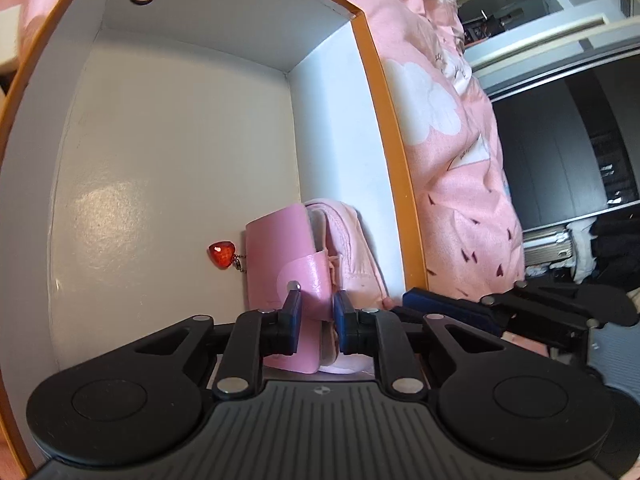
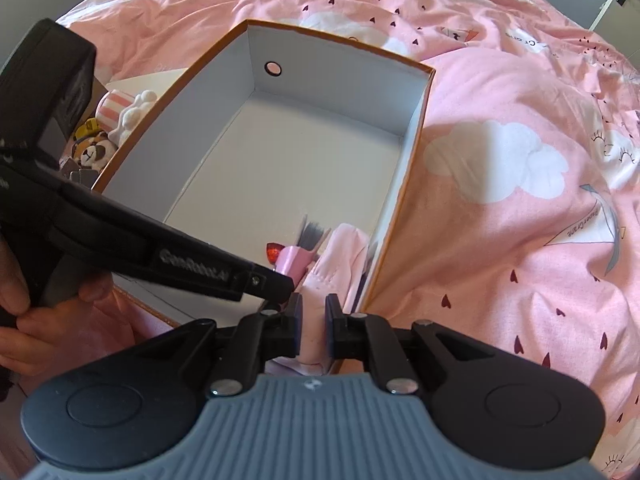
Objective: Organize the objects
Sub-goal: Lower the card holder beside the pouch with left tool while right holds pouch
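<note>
An open box (image 2: 404, 196) with an orange rim and white inside lies on the bed. In its near right corner stands a pink card wallet (image 1: 280, 248) with a red heart charm (image 1: 221, 255) on a short chain. My left gripper (image 1: 316, 304) is shut on the wallet's flap. A pale pink fabric pouch (image 1: 352, 248) leans against the box's right wall beside the wallet. My right gripper (image 2: 313, 308) is shut on that pouch (image 2: 336, 260) from above. In the right wrist view the left gripper (image 2: 286, 286) reaches in from the left, close beside the right fingers.
Pink patterned bedding (image 2: 520, 120) surrounds the box. Plush toys, one striped (image 2: 120, 108) and one bear-faced (image 2: 94, 152), lie just left of the box. A hand (image 2: 16, 292) holds the left gripper's handle. Dark furniture (image 1: 560, 140) stands beyond the bed.
</note>
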### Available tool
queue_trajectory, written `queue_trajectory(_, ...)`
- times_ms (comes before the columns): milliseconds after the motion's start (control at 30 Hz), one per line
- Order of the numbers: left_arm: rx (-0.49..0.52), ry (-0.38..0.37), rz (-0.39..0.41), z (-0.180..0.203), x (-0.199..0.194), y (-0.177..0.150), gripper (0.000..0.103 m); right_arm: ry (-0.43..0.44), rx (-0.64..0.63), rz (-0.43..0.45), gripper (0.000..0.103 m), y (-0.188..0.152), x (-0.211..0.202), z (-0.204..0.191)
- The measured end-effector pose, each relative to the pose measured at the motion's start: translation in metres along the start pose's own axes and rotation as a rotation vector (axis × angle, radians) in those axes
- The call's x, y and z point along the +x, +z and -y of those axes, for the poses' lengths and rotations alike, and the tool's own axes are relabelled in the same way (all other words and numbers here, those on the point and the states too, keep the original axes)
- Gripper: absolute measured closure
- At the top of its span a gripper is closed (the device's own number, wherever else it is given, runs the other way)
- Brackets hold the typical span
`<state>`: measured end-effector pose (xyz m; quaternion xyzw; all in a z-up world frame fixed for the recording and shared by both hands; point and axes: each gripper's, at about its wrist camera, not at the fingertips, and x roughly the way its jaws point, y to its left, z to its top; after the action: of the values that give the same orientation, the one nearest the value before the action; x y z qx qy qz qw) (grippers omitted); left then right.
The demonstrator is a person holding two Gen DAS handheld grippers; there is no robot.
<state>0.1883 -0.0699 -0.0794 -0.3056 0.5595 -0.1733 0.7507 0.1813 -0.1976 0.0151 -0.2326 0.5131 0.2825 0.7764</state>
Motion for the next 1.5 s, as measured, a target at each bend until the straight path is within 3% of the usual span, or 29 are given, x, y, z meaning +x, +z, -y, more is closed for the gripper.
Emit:
queue_trajectory(267, 0.026, 0.003, 0.011, -0.002, -0.005, 0.0, 0.084, -0.013, 0.011, 0.01, 0.091, -0.001, -0.001, 0.002)
queue_trajectory(533, 0.013, -0.03, 0.013, -0.004, -0.013, 0.001, 0.082, -0.02, 0.016, 0.031, 0.085, -0.002, -0.005, 0.003)
queue_trajectory(767, 0.02, -0.012, 0.023, -0.003, -0.015, 0.001, 0.081, -0.017, 0.008, 0.039, 0.082, -0.002, -0.006, 0.0)
queue_trajectory(867, 0.026, 0.016, 0.026, -0.002, -0.011, 0.002, 0.081, -0.02, 0.005, 0.042, 0.077, -0.002, -0.005, -0.001)
queue_trajectory(967, 0.033, 0.042, 0.017, -0.001, -0.004, 0.002, 0.071, -0.018, 0.007, 0.042, 0.077, -0.002, -0.005, -0.001)
queue_trajectory(1033, 0.054, 0.076, 0.021, 0.002, -0.002, 0.0, 0.071, -0.017, 0.01, 0.043, 0.077, -0.003, -0.005, -0.001)
queue_trajectory(1167, 0.064, 0.111, 0.025, -0.001, -0.004, -0.001, 0.079, -0.012, 0.017, 0.04, 0.077, -0.005, -0.003, 0.0)
queue_trajectory(1367, 0.093, 0.262, 0.034, 0.011, -0.02, -0.007, 0.083, 0.003, 0.024, 0.035, 0.077, -0.008, 0.002, 0.001)
queue_trajectory(1500, 0.074, 0.253, 0.016, 0.017, -0.008, -0.006, 0.083, 0.005, 0.025, 0.03, 0.078, -0.007, 0.005, 0.001)
